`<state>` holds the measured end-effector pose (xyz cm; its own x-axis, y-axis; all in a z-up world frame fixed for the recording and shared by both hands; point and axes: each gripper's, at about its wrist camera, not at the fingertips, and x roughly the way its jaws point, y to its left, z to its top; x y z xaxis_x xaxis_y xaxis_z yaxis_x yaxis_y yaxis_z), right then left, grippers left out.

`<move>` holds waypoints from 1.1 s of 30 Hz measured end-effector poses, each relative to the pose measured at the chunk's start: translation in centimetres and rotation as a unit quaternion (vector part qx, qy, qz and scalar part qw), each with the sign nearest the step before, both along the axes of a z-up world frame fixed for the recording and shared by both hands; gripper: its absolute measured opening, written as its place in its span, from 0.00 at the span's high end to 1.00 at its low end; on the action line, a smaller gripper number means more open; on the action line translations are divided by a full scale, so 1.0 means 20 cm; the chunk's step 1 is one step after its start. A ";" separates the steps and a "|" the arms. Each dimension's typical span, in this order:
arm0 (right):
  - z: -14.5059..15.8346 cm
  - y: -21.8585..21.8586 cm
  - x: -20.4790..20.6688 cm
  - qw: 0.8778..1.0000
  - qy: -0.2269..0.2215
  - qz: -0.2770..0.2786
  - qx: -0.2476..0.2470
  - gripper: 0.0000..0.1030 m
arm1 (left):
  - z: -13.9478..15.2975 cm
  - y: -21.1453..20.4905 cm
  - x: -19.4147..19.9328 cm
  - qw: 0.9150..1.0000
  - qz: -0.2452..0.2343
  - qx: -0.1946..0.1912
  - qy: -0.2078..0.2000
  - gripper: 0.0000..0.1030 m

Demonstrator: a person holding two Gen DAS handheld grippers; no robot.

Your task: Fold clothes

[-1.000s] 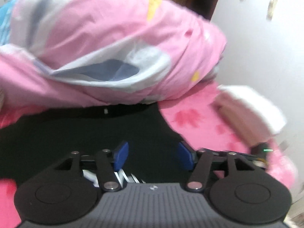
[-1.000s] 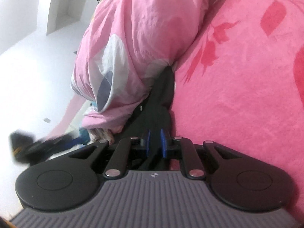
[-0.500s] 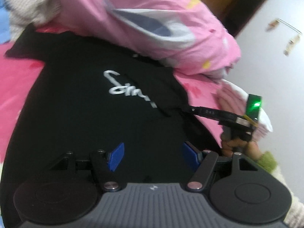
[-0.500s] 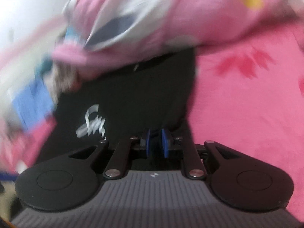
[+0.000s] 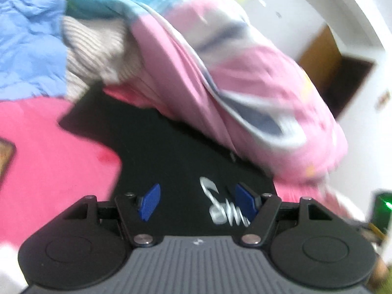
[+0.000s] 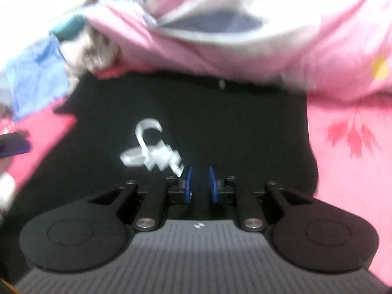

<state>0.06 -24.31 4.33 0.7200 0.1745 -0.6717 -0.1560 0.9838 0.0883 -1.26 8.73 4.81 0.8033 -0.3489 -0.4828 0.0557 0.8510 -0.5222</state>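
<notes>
A black T-shirt (image 6: 220, 112) with white script lettering (image 6: 149, 147) lies spread flat on a bed covered by a bright pink blanket (image 6: 352, 171), its far edge tucked under a bunched pink quilt (image 6: 245, 36) patterned in white and grey-blue. In the right wrist view, the right gripper (image 6: 200, 183) hangs over the near middle of the shirt, just right of the lettering; its blue-padded jaws stand a narrow gap apart, and whether any cloth is caught between them cannot be told, since only black fabric shows in the gap. In the left wrist view, the left gripper (image 5: 197, 202) hovers over the shirt with its jaws wide apart and nothing between them, the lettering (image 5: 220, 205) showing in the gap near the right-hand pad. The shirt (image 5: 171, 147) reaches far-left to a sleeve lying on the pink blanket (image 5: 49, 159). Beyond it, at the far left, a pile holds a light-blue garment (image 5: 27, 49), a beige ribbed knit (image 5: 95, 49) and a teal cloth (image 5: 98, 2), beside the quilt (image 5: 245, 73). Both views are blurred. A green light (image 5: 388, 204) glows at the left view's right edge.
</notes>
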 end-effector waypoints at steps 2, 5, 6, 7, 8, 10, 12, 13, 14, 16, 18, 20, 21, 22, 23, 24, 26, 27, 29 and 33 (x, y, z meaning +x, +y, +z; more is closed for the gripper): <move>0.12 0.07 0.04 1.000 -0.014 0.010 0.008 0.84 | -0.02 0.06 0.10 0.998 0.054 0.009 0.002 0.33; 0.25 0.21 0.14 0.998 -0.026 0.035 0.037 0.78 | -0.08 0.16 0.25 0.989 0.145 0.029 0.023 0.36; 0.28 0.26 0.19 0.997 -0.027 0.046 0.049 0.74 | -0.11 0.20 0.29 0.985 0.170 0.028 0.034 0.37; 0.31 0.31 0.23 0.996 -0.028 0.057 0.061 0.73 | -0.14 0.23 0.33 0.980 0.194 0.029 0.044 0.40; 0.32 0.37 0.29 0.995 -0.025 0.069 0.069 0.71 | -0.15 0.24 0.35 0.974 0.216 0.047 0.041 0.40; 0.35 0.50 0.40 0.992 -0.020 0.092 0.083 0.69 | -0.19 0.27 0.39 0.962 0.258 0.084 0.035 0.40; 0.35 0.63 0.52 0.990 -0.018 0.110 0.082 0.68 | -0.22 0.29 0.42 0.951 0.287 0.110 0.033 0.40; 0.34 0.69 0.58 0.989 -0.015 0.119 0.082 0.67 | -0.24 0.30 0.43 0.951 0.285 0.110 0.038 0.40; 0.33 0.75 0.63 0.989 -0.011 0.128 0.079 0.67 | -0.26 0.30 0.44 0.952 0.283 0.109 0.043 0.40; 0.30 0.86 0.74 0.987 -0.002 0.144 0.071 0.65 | -0.30 0.31 0.46 0.955 0.274 0.103 0.052 0.40; 0.27 0.97 0.84 0.985 0.008 0.160 0.064 0.61 | -0.31 0.32 0.47 0.959 0.263 0.097 0.044 0.41; 0.23 1.07 0.92 0.983 0.022 0.177 0.047 0.61 | -0.33 0.32 0.48 0.961 0.257 0.092 0.036 0.45; 0.21 1.12 0.95 0.982 0.026 0.185 0.035 0.60 | -0.33 0.33 0.48 0.961 0.258 0.088 0.035 0.46; 0.19 1.17 0.99 0.981 0.031 0.193 0.023 0.60 | -0.34 0.35 0.49 0.961 0.260 0.081 0.037 0.49; 0.18 1.22 1.02 0.979 0.035 0.200 0.011 0.58 | -0.35 0.36 0.49 0.961 0.262 0.073 0.040 0.53; 0.16 1.26 1.06 0.978 0.041 0.205 0.003 0.56 | -0.37 0.37 0.49 0.961 0.264 0.066 0.042 0.55; 0.12 1.33 1.14 0.977 0.059 0.206 -0.003 0.54 | -0.39 0.40 0.50 0.961 0.268 0.054 0.044 0.65; 0.10 1.36 1.17 0.976 0.066 0.207 -0.005 0.53 | -0.39 0.41 0.51 0.960 0.271 0.050 0.045 0.68; 0.06 1.43 1.23 0.975 0.077 0.209 -0.012 0.52 | -0.40 0.42 0.51 0.959 0.275 0.044 0.048 0.81; -0.01 1.58 1.32 0.971 0.102 0.213 -0.027 0.47 | -0.42 0.46 0.50 0.957 0.285 0.028 0.047 0.92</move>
<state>26.55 7.26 4.18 0.4415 0.3887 -0.8087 -0.5353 0.8375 0.1102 8.76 17.86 -3.59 0.8079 0.1615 -0.5668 -0.4700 0.7566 -0.4545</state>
